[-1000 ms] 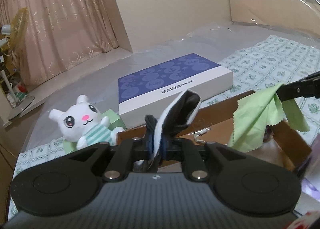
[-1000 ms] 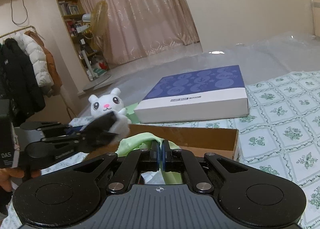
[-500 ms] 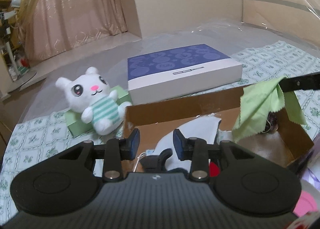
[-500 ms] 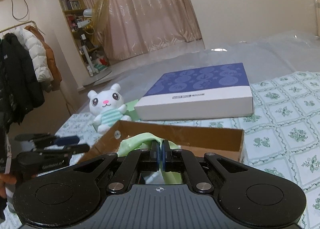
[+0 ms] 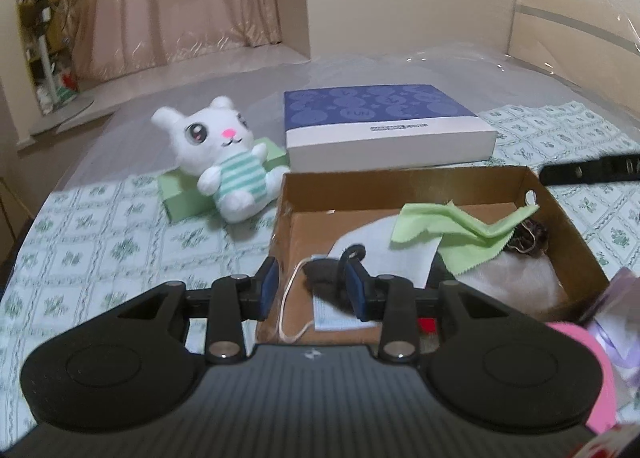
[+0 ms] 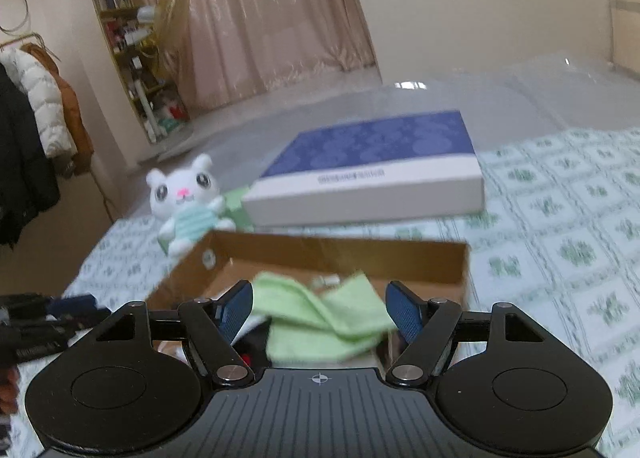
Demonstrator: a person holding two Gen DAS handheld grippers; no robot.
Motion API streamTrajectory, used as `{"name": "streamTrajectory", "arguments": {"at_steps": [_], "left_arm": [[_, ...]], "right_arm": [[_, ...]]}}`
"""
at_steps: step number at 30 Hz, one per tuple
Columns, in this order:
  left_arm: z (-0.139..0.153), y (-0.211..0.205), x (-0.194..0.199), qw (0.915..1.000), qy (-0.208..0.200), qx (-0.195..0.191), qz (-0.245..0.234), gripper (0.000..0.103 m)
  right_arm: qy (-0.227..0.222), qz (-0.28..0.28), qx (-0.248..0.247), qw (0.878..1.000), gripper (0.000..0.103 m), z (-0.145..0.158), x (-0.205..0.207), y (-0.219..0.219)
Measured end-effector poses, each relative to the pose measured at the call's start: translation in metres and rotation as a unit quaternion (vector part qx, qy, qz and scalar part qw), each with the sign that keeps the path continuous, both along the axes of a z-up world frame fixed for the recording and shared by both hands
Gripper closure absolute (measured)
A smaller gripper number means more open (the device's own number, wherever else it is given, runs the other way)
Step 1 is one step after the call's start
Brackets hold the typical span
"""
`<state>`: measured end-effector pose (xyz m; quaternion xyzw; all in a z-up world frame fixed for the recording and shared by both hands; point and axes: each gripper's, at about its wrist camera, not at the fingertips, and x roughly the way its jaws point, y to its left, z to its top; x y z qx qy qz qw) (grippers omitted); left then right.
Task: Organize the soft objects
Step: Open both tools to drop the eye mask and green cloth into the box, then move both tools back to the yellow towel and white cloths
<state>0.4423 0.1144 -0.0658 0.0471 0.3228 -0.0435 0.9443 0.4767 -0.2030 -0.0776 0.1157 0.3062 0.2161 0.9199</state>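
A brown cardboard box lies on the patterned bedspread. In it lie a green cloth, a white cloth, a black and white soft item, a face mask with a cord and a fluffy white item. My left gripper is open and empty over the box's near left corner. My right gripper is open above the green cloth, which lies loose in the box. A white plush rabbit leans on a green block left of the box.
A flat blue and white box lies behind the cardboard box. Clear plastic sheeting covers the far bed. A pink object sits at the near right. A fan and shelves stand by the curtain, coats hang at the left.
My left gripper opened and dropped the black and white soft item into the box. My right gripper opened and let the green cloth fall into the box.
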Motion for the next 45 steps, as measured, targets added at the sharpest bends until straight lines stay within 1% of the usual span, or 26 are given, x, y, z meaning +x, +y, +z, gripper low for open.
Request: {"name": "streamTrajectory", "arguments": {"at_steps": [7, 10, 13, 17, 22, 25, 29, 37, 45], "left_arm": [[0.016, 0.016, -0.047, 0.9990, 0.017, -0.034, 0.026, 0.068], [0.024, 0.019, -0.070, 0.9979, 0.022, -0.044, 0.041, 0.063], [0.030, 0.019, -0.093, 0.9972, 0.028, -0.043, 0.055, 0.063], [0.039, 0.018, -0.127, 0.9964, 0.032, -0.041, 0.067, 0.062], [0.045, 0.013, -0.164, 0.9951, 0.037, -0.035, 0.085, 0.058], [0.047, 0.011, -0.187, 0.9939, 0.040, -0.040, 0.095, 0.056], [0.048, 0.009, -0.214, 0.9923, 0.040, -0.043, 0.109, 0.056], [0.046, 0.001, -0.259, 0.9881, 0.050, -0.059, 0.134, 0.056], [0.038, -0.014, -0.293, 0.9865, 0.059, -0.062, 0.140, 0.056]], "right_arm": [[0.009, 0.002, 0.003, 1.000, 0.030, 0.003, -0.048, -0.020], [0.009, -0.001, 0.008, 1.000, 0.030, 0.009, -0.071, -0.028], [0.003, -0.010, 0.025, 1.000, 0.030, 0.017, -0.096, -0.038], [-0.009, -0.018, 0.035, 0.999, 0.030, 0.029, -0.127, -0.048], [-0.011, -0.017, 0.043, 0.999, 0.030, 0.038, -0.164, -0.057], [-0.009, -0.019, 0.045, 0.999, 0.030, 0.039, -0.184, -0.060], [-0.003, -0.015, 0.039, 0.999, 0.030, 0.037, -0.208, -0.061], [0.007, 0.009, 0.010, 1.000, 0.030, 0.027, -0.255, -0.051], [0.020, 0.045, -0.020, 0.999, 0.030, 0.010, -0.289, -0.034]]}}
